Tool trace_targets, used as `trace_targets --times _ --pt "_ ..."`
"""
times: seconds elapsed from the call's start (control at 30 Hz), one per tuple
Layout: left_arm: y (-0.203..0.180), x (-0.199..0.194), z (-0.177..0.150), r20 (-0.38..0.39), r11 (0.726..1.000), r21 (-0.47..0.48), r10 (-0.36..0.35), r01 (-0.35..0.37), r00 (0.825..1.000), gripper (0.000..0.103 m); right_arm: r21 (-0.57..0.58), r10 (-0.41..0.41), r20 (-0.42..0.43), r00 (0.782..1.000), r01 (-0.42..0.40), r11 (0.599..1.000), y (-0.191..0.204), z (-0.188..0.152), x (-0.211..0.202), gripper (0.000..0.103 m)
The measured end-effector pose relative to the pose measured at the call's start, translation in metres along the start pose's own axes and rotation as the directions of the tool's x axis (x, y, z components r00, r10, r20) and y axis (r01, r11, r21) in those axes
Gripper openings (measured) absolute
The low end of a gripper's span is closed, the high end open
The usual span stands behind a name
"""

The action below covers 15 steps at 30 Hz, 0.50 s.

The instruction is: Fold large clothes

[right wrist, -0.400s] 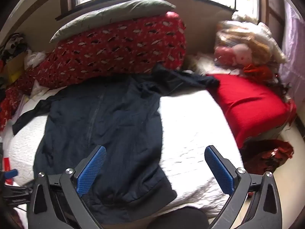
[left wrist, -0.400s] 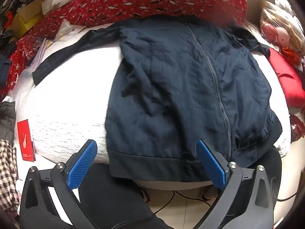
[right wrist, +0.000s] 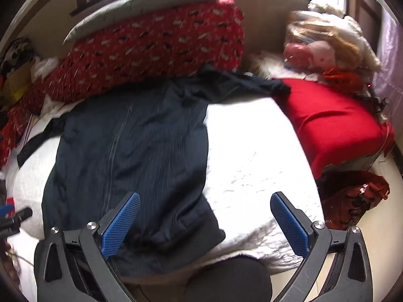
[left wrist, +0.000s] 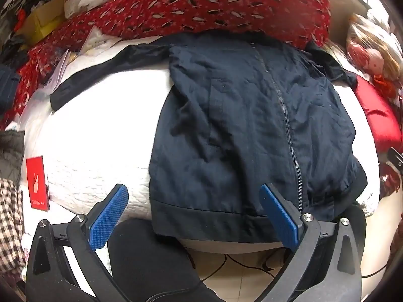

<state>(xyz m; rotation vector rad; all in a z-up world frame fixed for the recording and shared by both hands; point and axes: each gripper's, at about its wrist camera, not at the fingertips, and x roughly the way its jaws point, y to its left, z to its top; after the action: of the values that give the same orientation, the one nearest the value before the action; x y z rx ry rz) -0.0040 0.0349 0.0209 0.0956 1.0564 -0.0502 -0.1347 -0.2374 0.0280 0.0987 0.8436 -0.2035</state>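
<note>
Clutter fills the far left of my left wrist view: a checked cloth (left wrist: 8,214) at the edge and a red card (left wrist: 37,182) lying on the white bedspread (left wrist: 100,125). Next comes my left gripper (left wrist: 194,210), tilted steeply down over the near edge of the bed, its jaws spread wide with nothing pinched; the blue pads (left wrist: 109,216) stand apart above the hem of the navy zip jacket (left wrist: 252,125). That jacket lies front up and flat on the bedspread, zipper closed down the middle, hem toward me and hanging slightly over the bed's edge, one sleeve (left wrist: 105,75) stretched out to the left, the collar end against a long red patterned bolster (left wrist: 214,2). In the right wrist view the jacket covers the left half of the bed, and I see my right gripper (right wrist: 205,220) hovering above its lower right corner, jaws likewise spread wide and gripping nothing. Right of the jacket is bare white bedspread, then a plain red cushion (right wrist: 327,125), with a doll (right wrist: 320,50) behind it and a crumpled red bag (right wrist: 352,196) on the floor.
</note>
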Motion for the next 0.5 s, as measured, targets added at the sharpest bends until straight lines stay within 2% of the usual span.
trace_targets --times 0.17,0.5 --pt "-0.015 -0.002 -0.001 0.019 0.999 0.032 -0.031 0.030 0.999 0.103 -0.025 0.003 -0.029 1.000 -0.004 1.000 0.006 0.001 0.002 0.103" --pt "-0.016 0.008 0.002 0.004 0.999 0.031 -0.009 0.009 1.000 0.103 -0.042 -0.006 -0.073 0.997 0.003 0.999 0.013 0.015 0.013 0.103"
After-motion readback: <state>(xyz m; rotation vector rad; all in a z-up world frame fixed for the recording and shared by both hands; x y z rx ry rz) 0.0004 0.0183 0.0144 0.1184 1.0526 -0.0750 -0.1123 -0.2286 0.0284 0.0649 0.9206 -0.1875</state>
